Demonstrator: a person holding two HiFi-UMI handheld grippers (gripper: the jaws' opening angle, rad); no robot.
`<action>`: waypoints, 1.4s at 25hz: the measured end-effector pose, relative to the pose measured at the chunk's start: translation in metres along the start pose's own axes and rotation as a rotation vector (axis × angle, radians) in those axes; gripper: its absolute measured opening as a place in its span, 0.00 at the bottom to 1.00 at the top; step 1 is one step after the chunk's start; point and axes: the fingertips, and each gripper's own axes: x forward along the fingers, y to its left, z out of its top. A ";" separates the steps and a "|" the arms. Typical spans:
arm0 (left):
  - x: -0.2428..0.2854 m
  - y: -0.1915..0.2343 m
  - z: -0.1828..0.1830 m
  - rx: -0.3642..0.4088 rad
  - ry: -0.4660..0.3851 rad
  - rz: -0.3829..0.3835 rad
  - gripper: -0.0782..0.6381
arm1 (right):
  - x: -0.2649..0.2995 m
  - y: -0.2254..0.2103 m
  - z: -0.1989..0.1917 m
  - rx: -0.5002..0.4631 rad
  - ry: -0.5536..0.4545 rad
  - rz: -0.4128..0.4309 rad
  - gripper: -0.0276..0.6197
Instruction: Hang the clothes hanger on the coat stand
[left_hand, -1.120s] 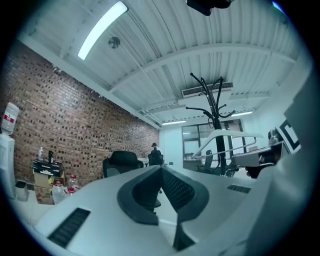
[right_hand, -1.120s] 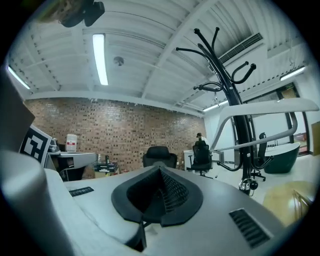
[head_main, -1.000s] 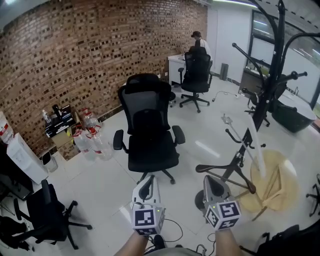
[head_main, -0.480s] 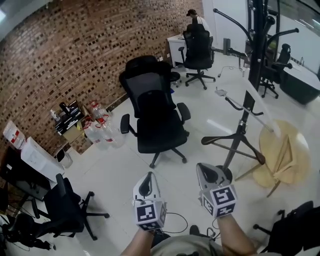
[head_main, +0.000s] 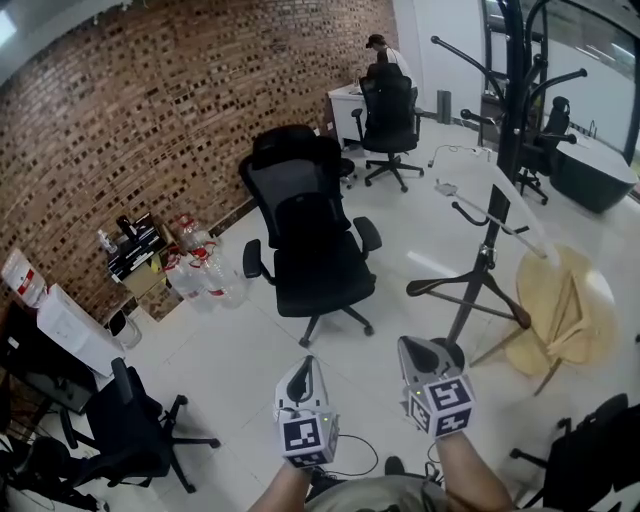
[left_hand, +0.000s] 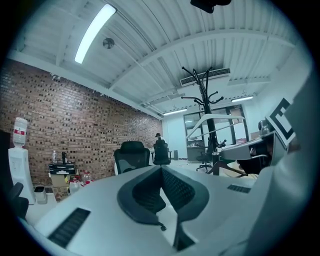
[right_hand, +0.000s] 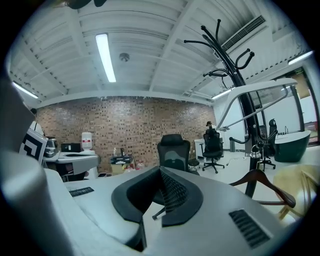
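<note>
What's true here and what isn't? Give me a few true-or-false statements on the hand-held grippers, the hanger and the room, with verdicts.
1. The left hand-held gripper and the right hand-held gripper are both shut with nothing between their jaws. True.
2. The right hand-held gripper clamps the dark hanger. False: the hanger is over at the coat stand, low beside its pole, and that gripper is empty.
3. A black office chair stands left of the coat stand in the head view. True.
4. Nothing stands along the foot of the brick wall. False: water bottles are there.
5. Nobody else is in the room. False: a person is at the far desk.
</note>
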 end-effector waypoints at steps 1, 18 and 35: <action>-0.002 -0.001 -0.004 0.001 0.002 -0.001 0.13 | -0.001 0.000 -0.004 0.002 0.003 -0.001 0.05; -0.032 0.012 -0.015 -0.007 0.013 0.079 0.13 | -0.007 -0.004 -0.024 0.008 0.035 -0.007 0.05; -0.075 0.023 -0.030 -0.017 0.025 0.154 0.13 | -0.023 -0.024 -0.042 0.034 0.045 -0.046 0.05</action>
